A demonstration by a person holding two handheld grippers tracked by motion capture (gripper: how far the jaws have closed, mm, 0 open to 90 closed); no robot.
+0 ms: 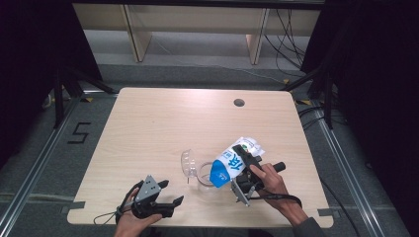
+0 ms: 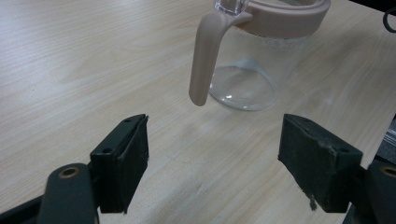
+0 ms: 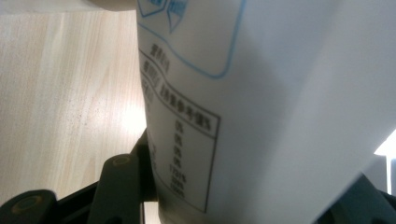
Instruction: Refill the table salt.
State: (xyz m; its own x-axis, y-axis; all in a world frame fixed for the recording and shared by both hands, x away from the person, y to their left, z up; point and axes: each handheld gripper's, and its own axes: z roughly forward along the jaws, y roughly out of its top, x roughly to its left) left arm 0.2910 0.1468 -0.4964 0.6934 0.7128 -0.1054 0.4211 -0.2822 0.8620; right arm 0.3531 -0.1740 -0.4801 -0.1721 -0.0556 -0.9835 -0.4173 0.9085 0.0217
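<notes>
Table (image 2: 70, 70): pale wood-grain, matt. Jug (image 2: 252, 79): clear glossy plastic, matt beige plastic rim and handle. Pouch (image 3: 261, 93): smooth printed film; jaw pads (image 2: 126, 158): black, matt, rough-edged.

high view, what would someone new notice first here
The blue and white pouch stands out: the right gripper holds it tilted, blue end down, over a clear pitcher near the table's front middle. At front left the left gripper sits open and empty, jaws toward the pitcher's beige handle.
</notes>
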